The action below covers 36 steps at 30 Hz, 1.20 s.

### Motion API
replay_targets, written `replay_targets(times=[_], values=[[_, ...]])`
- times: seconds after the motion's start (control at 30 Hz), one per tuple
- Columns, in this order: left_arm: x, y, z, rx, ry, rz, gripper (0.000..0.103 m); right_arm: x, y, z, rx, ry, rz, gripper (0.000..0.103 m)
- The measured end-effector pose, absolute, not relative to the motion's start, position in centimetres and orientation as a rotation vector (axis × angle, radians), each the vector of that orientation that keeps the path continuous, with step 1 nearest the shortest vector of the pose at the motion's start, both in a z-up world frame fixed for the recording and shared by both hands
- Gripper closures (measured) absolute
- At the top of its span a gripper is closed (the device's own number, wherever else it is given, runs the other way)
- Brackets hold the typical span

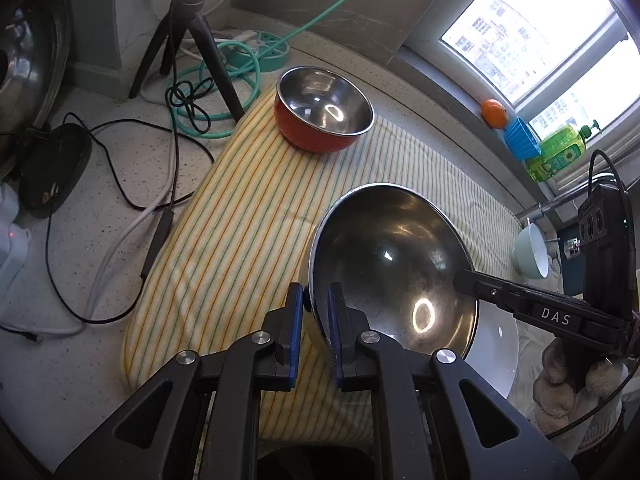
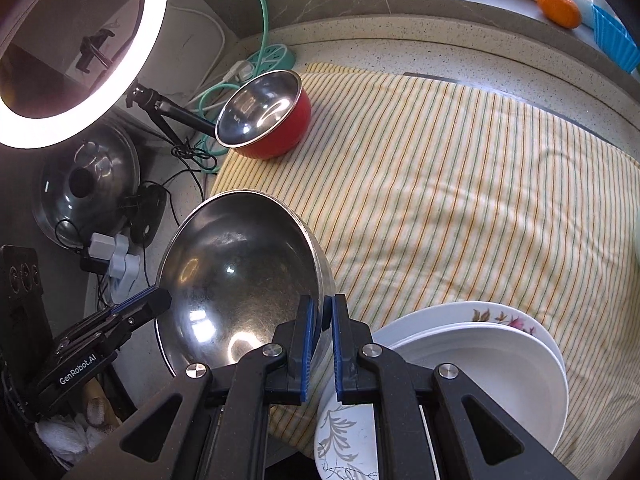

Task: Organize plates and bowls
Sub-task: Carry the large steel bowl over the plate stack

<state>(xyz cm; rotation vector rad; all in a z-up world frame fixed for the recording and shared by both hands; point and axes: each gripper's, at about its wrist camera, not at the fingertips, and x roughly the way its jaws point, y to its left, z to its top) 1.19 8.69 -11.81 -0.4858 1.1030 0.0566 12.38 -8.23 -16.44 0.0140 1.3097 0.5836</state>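
Note:
A large steel bowl is held tilted above the striped cloth. My left gripper is shut on its near rim. My right gripper is shut on the opposite rim of the same bowl and shows in the left wrist view. A red bowl with a steel inside stands upright at the cloth's far end, also in the right wrist view. White plates lie stacked under my right gripper, one with flowers. A pale green bowl lies at the right.
A tripod with a ring light, a green power strip and tangled cables crowd the counter left of the cloth. A pot lid leans at the left. An orange, blue cups and a green bottle stand on the sill.

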Motion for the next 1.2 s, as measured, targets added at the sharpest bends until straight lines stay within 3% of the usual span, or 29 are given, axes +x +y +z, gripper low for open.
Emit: replay_targets(times=[0.5,1.1,1.2], values=[[0.8,9.8,-13.4,-0.479,1.142,0.061,0.092,11.4,-7.1,-19.1,-0.003,1.352,0.586,0.094],[0.5,10.1,-13.2,-0.465,1.135,0.041,0.093,11.0,-7.0,-18.4,-0.036,1.322,0.574,0.093],[0.2,10.4,-12.5,-0.455,1.111,0.057,0.093,10.9,-7.4,-17.7,-0.023,1.304,0.571,0.085]])
